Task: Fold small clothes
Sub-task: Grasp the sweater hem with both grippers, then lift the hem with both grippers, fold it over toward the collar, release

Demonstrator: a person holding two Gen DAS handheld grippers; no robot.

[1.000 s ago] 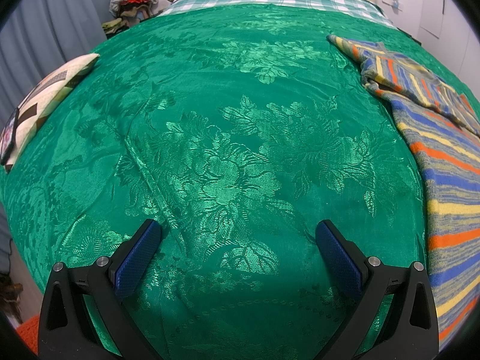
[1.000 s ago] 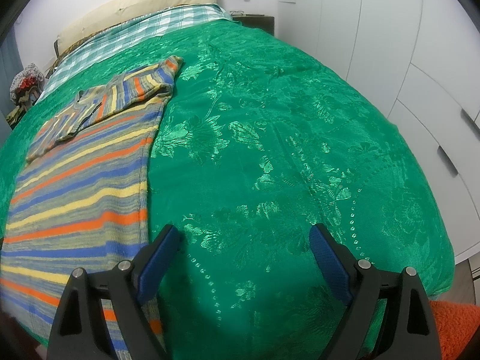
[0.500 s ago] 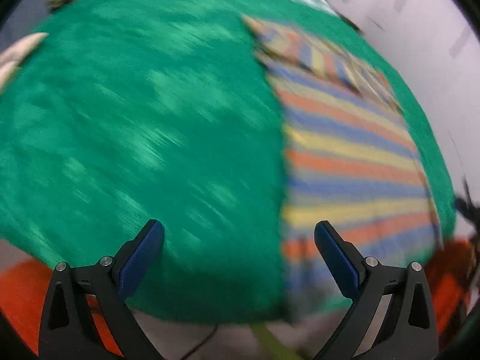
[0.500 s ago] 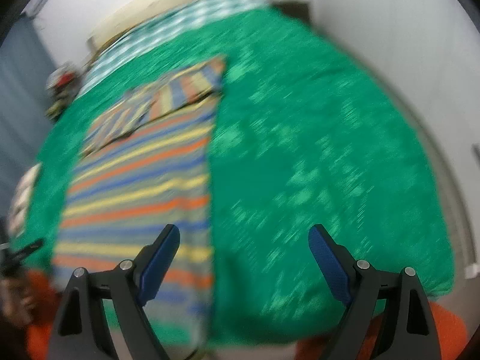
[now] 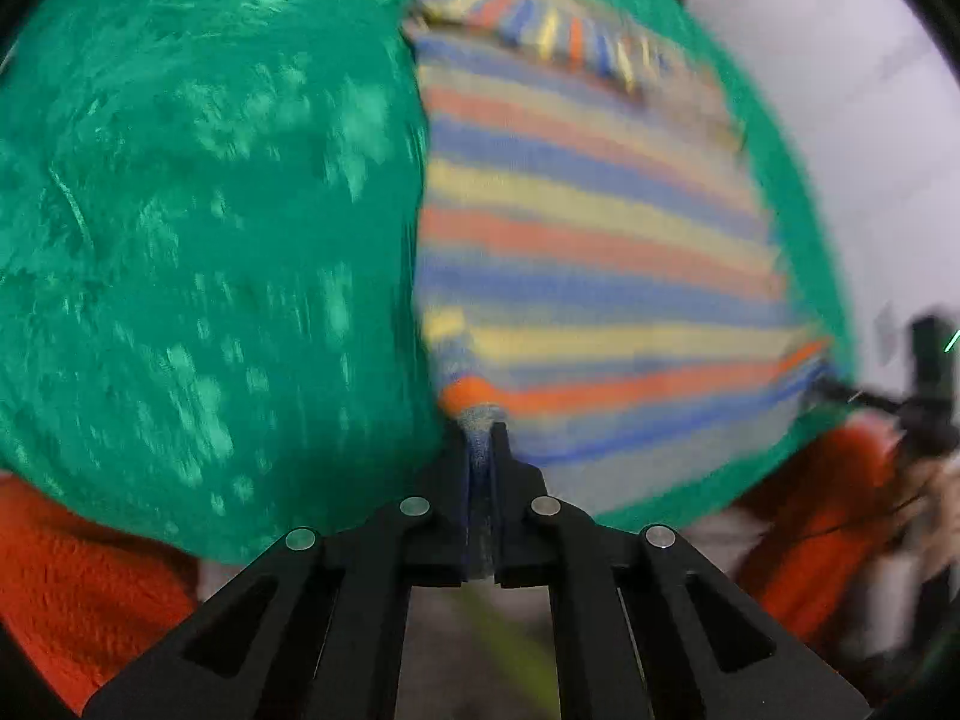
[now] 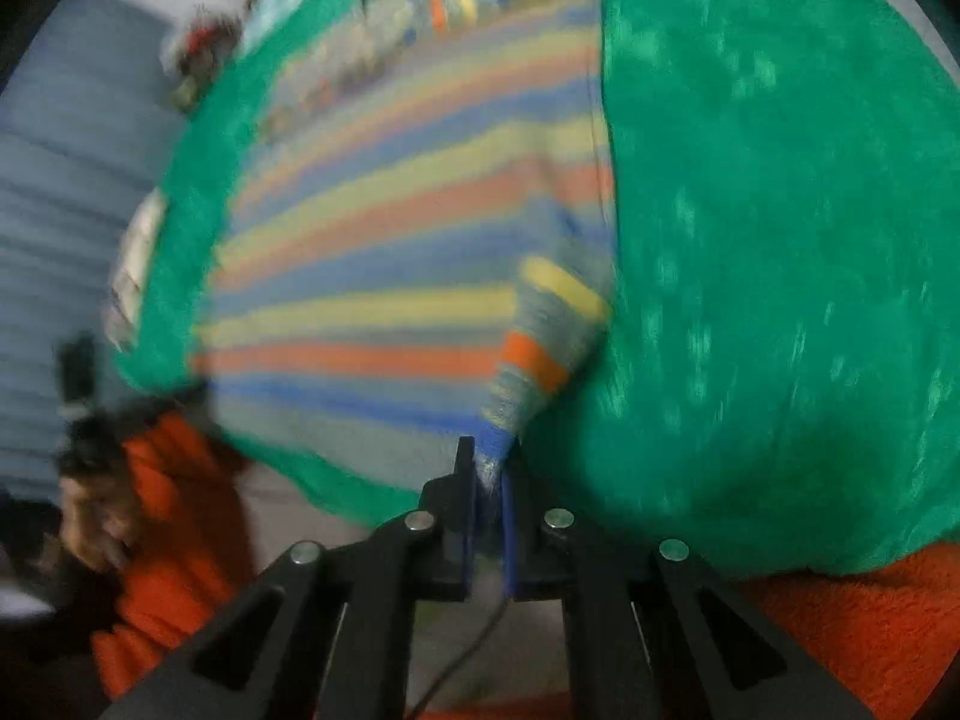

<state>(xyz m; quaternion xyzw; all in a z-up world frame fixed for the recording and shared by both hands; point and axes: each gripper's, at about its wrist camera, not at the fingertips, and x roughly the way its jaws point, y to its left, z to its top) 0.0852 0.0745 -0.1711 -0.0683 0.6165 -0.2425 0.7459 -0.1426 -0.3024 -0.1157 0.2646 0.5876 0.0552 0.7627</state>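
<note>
Here, in the left wrist view, one left gripper has its two black fingers pressed together on a bunched near corner of one striped knit garment. The garment lies spread on the right half of one green bedspread, its blue, yellow and orange bands running across, with a folded-over part at the far end. Its near right corner is pulled up by the right gripper, which shows only as a dark smear at the right edge. Two patches of orange fleece sleeve sit at the near left and near right. Everything beyond the gripper is motion-blurred, so the bedspread's pattern reads only as pale streaks, and the pads between the fingers are mostly hidden by cloth.

In the right wrist view, the right gripper is likewise clamped on a gathered corner of the same garment, which rises into a cone of stripes just ahead of the tips. The garment covers the left middle of the bedspread. At the near left, one hand in an orange sleeve holds the left gripper, too blurred to make out its fingers. One grey curtain fills the far left; small objects beside it are smeared beyond naming.
</note>
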